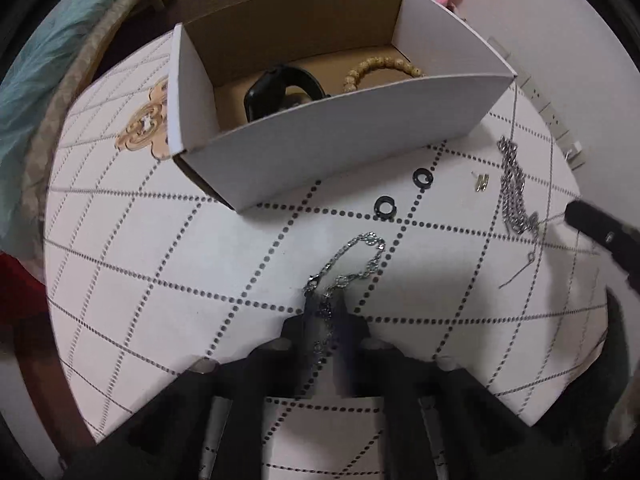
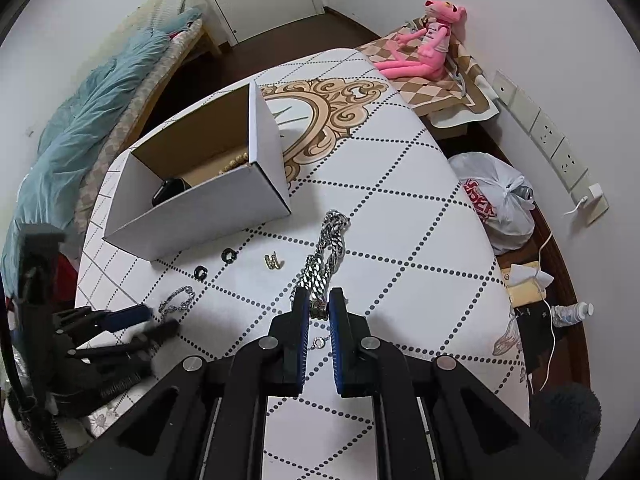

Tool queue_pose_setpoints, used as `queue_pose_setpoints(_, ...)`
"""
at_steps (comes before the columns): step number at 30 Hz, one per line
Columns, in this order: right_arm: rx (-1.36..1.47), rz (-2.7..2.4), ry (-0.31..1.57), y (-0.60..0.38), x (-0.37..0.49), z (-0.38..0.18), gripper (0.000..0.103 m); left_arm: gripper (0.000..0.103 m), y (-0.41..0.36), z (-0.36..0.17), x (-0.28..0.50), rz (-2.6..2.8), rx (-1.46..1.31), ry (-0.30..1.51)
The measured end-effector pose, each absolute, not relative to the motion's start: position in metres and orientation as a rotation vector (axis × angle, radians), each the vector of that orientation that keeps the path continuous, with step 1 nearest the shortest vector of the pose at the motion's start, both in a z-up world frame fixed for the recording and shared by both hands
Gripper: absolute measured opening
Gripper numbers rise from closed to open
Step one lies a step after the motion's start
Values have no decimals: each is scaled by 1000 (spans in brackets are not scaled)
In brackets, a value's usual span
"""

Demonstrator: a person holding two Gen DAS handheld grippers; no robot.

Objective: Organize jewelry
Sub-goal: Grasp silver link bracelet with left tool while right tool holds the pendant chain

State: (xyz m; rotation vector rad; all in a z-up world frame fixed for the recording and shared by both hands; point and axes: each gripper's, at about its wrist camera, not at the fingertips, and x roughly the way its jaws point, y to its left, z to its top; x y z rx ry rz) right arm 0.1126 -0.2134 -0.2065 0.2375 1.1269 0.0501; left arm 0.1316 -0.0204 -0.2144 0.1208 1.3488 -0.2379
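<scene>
White cardboard box (image 1: 340, 152), open-topped, sitting on the table (image 1: 160, 248) with its dotted diamond-pattern cover: it is holding a black watch (image 1: 280, 88) and a tan bead bracelet (image 1: 380, 70), lying side by side on the brown floor; in the right wrist view only slivers of both are showing over the box wall. Loose items lying on the cover in front of the box: two small black rings (image 1: 386, 203), well apart from each other; one small gold piece (image 1: 481, 181); a heavy silver chain (image 2: 324, 256), stretching away from the right gripper; a thin silver chain (image 1: 352, 268) nearer the left gripper. Left gripper (image 1: 324, 312) is pointing steeply down with its jaws drawn narrow around the near end of the thin chain, which is running between the fingers; its fingers are looking blurred in the right wrist view, so the pinch cannot be told from there. Right gripper (image 2: 319, 310) is clamping the clasp end of the heavy chain between its blue pads, the remainder trailing across the cover toward the box. Nothing is lying between either gripper and the box except the rings and gold piece. Shown by the right wrist view alone: pink plush toy (image 2: 424, 40) sitting on a checked cloth, white plastic bag (image 2: 496, 200), wall sockets (image 2: 548, 136), blue bedding (image 2: 100, 96), a door.
</scene>
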Motion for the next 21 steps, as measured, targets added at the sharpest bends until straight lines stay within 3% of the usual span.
queue_pose_setpoints(13,264,49,1097,-224,108,-195,10,0,15,-172,96,-272,-211,1207)
queue_pose_setpoints(21,251,58,1103,-217,113,-190,10,6,3,-192,121,-183,36,1421)
